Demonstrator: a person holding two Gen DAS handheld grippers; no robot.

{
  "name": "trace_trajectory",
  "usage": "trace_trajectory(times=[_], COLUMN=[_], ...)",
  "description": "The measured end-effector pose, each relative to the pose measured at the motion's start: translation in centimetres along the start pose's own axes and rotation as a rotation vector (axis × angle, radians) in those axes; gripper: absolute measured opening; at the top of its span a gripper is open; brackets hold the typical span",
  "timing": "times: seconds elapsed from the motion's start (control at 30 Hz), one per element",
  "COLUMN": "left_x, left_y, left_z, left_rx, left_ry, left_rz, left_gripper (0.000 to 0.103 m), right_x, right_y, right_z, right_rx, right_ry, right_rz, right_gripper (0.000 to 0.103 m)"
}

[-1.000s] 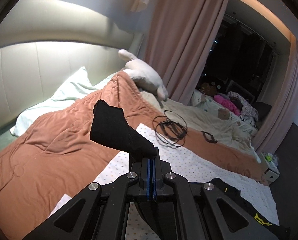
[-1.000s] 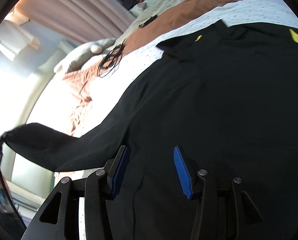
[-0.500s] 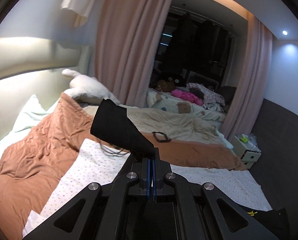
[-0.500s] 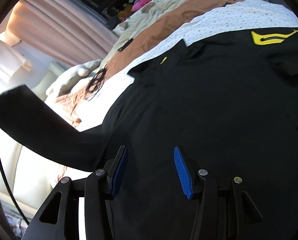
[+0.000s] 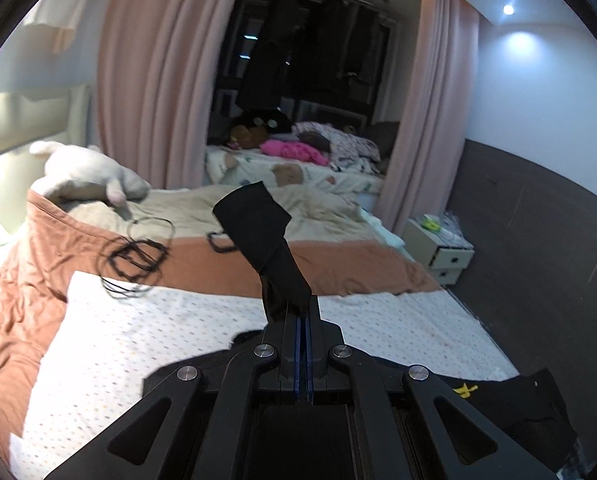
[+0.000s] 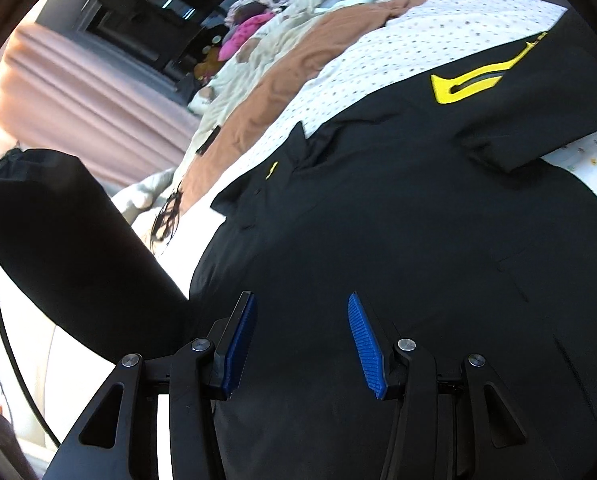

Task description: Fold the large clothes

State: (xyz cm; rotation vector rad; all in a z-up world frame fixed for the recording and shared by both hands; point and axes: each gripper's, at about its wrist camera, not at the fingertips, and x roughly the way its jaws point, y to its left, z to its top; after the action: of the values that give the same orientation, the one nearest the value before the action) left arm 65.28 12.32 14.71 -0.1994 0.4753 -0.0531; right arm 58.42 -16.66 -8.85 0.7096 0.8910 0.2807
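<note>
A large black shirt [image 6: 438, 220] with yellow markings lies spread on a dotted white sheet [image 6: 410, 44] on the bed. My left gripper [image 5: 303, 312] is shut on the black sleeve [image 5: 266, 240], whose cuff sticks up beyond the fingertips. In the right wrist view that lifted sleeve [image 6: 70, 248] arches up at the left, away from the shirt's body. My right gripper [image 6: 300, 308] hovers over the shirt's lower body with its blue pads [image 6: 364, 340] apart and nothing between them. The shirt's collar [image 6: 282, 168] points toward the far side of the bed.
An orange-brown quilt [image 5: 338, 264] and a beige blanket [image 5: 186, 208] lie beyond the sheet. Black coiled cables [image 5: 136, 256] rest on the quilt. A white plush toy [image 5: 86, 176] sits at the headboard. A small bedside drawer unit [image 5: 438, 248] stands by pink curtains [image 5: 154, 72].
My left gripper has swung to the right with the sleeve, its view turning from the headboard toward the curtains and window. The right gripper has shifted along the shirt, jaws unchanged.
</note>
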Motion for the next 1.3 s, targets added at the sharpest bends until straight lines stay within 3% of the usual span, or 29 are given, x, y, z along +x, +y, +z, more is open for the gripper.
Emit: trace_trajectory(times=[0.3, 0.4, 0.47, 0.5, 0.53, 0.57, 0.6, 0.63, 0.67, 0.8, 0.97, 1.1, 1.27, 1.3], left_x=[7.2, 9.7, 11.2, 11.8, 12.1, 11.9, 11.6, 11.0, 10.3, 7.4, 3.1, 0.3, -1.8, -2.0], left_y=[-5.0, -6.3, -7.0, -7.2, -7.1, -7.1, -6.8, -6.7, -6.1, -3.1, 2.3, 6.8, 12.5, 13.4], left_z=[-6.2, -9.2, -12.0, -13.2, -14.3, -15.3, -16.0, -16.6, -16.8, -17.9, -19.0, -20.3, -22.5, -22.8], left_rx=[0.006, -0.01, -0.016, -0.02, -0.022, -0.023, -0.03, -0.037, -0.043, -0.097, -0.133, -0.173, -0.27, -0.283], left_ry=[0.177, 0.301, 0.418, 0.461, 0.497, 0.515, 0.516, 0.501, 0.481, 0.409, 0.317, 0.289, 0.265, 0.264], left_rz=[-0.118, -0.185, -0.252, -0.284, -0.303, -0.309, -0.306, -0.304, -0.299, -0.23, -0.044, 0.078, 0.173, 0.186], left_gripper=[0.001, 0.002, 0.01, 0.018, 0.038, 0.05, 0.072, 0.081, 0.081, 0.081, 0.081, 0.081, 0.08, 0.076], right_x=[-2.5, -2.8, -3.0, -3.1, -3.4, -3.6, -3.8, -3.9, -3.9, -3.1, -2.0, -1.4, -1.4, -1.4], right_y=[-4.1, -4.8, -5.4, -5.8, -6.2, -6.6, -6.9, -7.2, -7.2, -7.2, -7.3, -7.7, -7.7, -7.7], right_z=[1.5, 1.9, 2.2, 2.4, 2.6, 2.7, 2.8, 2.8, 2.9, 2.8, 2.4, 2.3, 2.7, 2.8], right_rx=[0.125, 0.158, 0.175, 0.183, 0.198, 0.206, 0.214, 0.22, 0.221, 0.222, 0.242, 0.251, 0.206, 0.193], right_ry=[-0.044, -0.06, -0.066, -0.071, -0.083, -0.092, -0.102, -0.108, -0.109, -0.089, -0.051, -0.041, -0.038, -0.041], right_rz=[-0.012, -0.017, -0.017, -0.018, -0.027, -0.035, -0.046, -0.058, -0.061, -0.066, -0.052, -0.042, -0.037, -0.049], right_gripper=[0.048, 0.048, 0.05, 0.054, 0.056, 0.058, 0.058, 0.058, 0.058, 0.058, 0.058, 0.058, 0.058, 0.058])
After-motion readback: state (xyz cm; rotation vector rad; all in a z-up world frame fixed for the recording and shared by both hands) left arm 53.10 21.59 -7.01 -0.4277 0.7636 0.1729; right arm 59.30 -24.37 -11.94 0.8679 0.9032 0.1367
